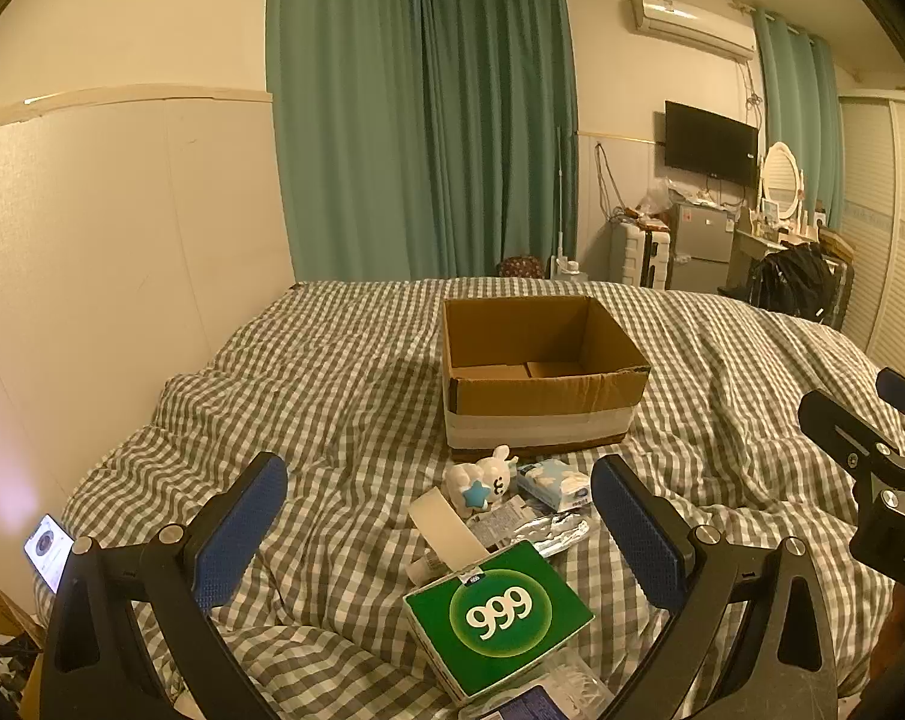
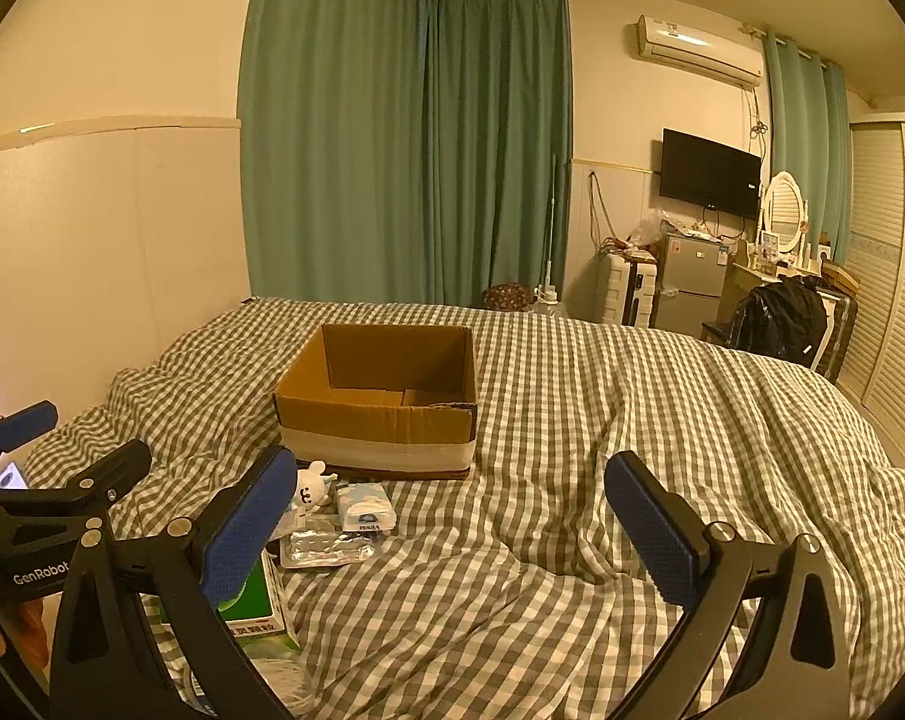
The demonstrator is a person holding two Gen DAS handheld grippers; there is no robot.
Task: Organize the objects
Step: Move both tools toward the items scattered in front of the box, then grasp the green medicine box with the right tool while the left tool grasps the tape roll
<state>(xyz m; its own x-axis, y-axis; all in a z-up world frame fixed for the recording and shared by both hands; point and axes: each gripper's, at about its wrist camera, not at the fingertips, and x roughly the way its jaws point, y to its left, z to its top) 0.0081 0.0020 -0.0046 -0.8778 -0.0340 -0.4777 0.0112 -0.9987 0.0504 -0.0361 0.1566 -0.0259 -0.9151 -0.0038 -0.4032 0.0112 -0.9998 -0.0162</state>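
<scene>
A bed covered by a rumpled grey-and-white checked quilt (image 1: pixel 344 372) fills both views. The left tongs (image 1: pixel 437 534), black arms tipped with blue dimpled pads, stand wide open and hold nothing. The right tongs (image 2: pixel 452 534) look the same, also spread wide and empty, above bare quilt.

Between the left tongs' pads lies a small heap of loose things. Nearest is a flat green cardboard medicine box printed "999" (image 1: pixel 499 615). Just beyond it rest a pale rectangular bar (image 1: pixel 446 525), a crinkled silver foil blister sheet (image 1: pixel 557 531), a blue-and-white soft tissue packet (image 1: pixel 551 483) and a small white rabbit figure with a blue star (image 1: pixel 479 480). From the right tongs, this heap sits by the left pad, which hides part of it.

Straight past the heap stands an open brown corrugated cardboard box with a white taped band (image 1: pixel 539 420), its inside bare. The rabbit figure sits just before its front wall.

A lit phone (image 1: pixel 47 549) lies at the quilt's edge left of the left tongs. Green curtains (image 2: pixel 404 144) hang far behind.
</scene>
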